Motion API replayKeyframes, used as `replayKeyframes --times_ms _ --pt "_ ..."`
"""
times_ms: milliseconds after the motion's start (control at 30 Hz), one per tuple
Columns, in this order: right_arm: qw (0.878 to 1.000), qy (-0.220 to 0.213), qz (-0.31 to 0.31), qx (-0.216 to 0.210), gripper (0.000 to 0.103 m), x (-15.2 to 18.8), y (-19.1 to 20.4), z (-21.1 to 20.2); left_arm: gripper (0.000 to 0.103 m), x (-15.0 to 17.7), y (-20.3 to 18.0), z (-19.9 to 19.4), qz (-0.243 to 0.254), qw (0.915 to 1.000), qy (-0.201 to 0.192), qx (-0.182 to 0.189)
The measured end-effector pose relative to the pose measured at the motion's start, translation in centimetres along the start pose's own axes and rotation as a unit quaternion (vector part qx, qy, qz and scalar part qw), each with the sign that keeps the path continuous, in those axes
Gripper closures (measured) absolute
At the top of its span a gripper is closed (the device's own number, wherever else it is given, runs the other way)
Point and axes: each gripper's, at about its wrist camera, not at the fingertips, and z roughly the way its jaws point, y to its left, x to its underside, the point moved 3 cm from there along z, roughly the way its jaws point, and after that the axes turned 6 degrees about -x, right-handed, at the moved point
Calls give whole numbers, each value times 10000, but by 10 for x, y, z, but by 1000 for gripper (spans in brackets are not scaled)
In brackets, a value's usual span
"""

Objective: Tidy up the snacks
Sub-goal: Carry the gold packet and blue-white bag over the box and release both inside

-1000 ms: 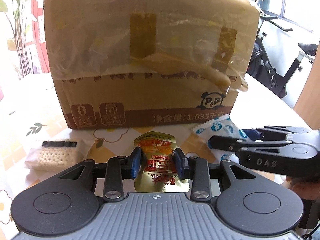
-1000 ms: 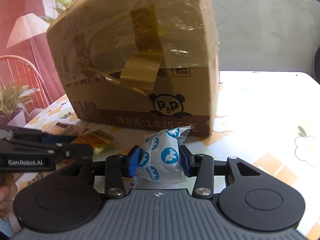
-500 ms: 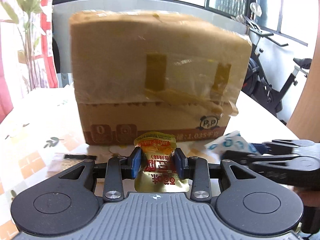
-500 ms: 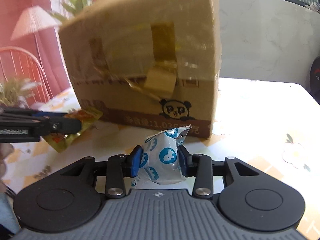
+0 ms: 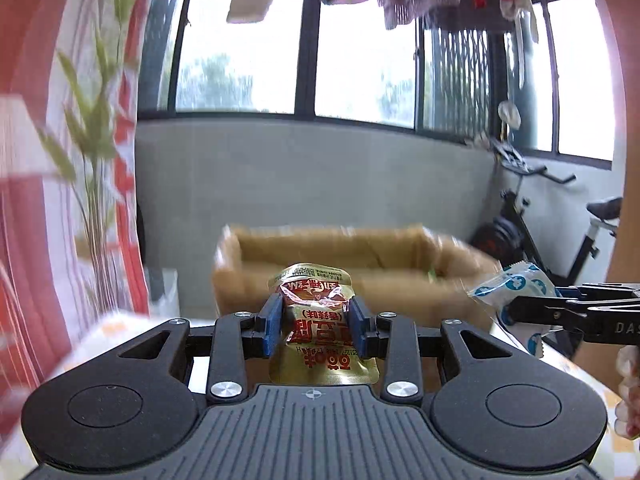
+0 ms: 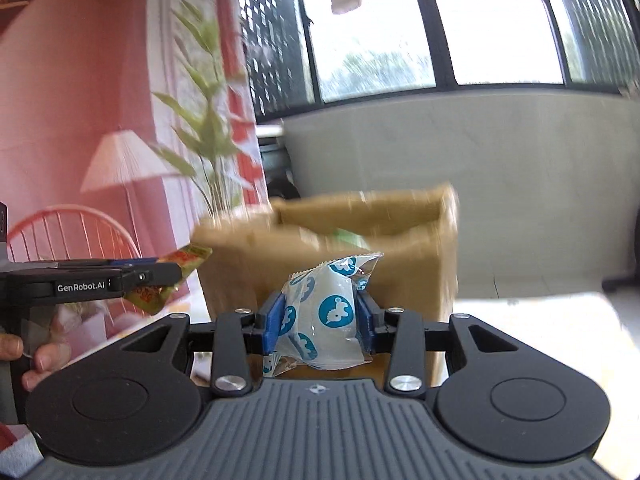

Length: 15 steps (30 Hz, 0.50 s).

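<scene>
— Tall windows with laundry hung above them filled the upper part of both views; what was seen below?

— An open cardboard box (image 5: 332, 256) was seen at mid-frame, its mouth turned upward, on a patterned counter (image 6: 560, 320).

— And the snacks?

— A gold-and-red packet (image 5: 316, 320) was pinched by the nearly closed jaws of the left gripper (image 5: 316, 326), at lower centre. A white packet with blue dots (image 6: 328, 312) was clamped by the right gripper (image 6: 320, 318), its jaws kept slightly wider around the puffier pack.

— Why were they held so high?

— Both packets were raised to about rim level, presumably so that the box wall could be cleared and they could be dropped inside.
</scene>
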Motion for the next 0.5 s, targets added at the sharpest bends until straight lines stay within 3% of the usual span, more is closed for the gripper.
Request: replayKeyframes --times_ms 233,500 --pt "9997 -163 -163 -11 63 -48 -13 59 65 -48 5 51 4 9999 -99 -56" --pt "9981 407 443 138 63 -53 -44 130 64 -56 -1 110 178 9995 239 -126"
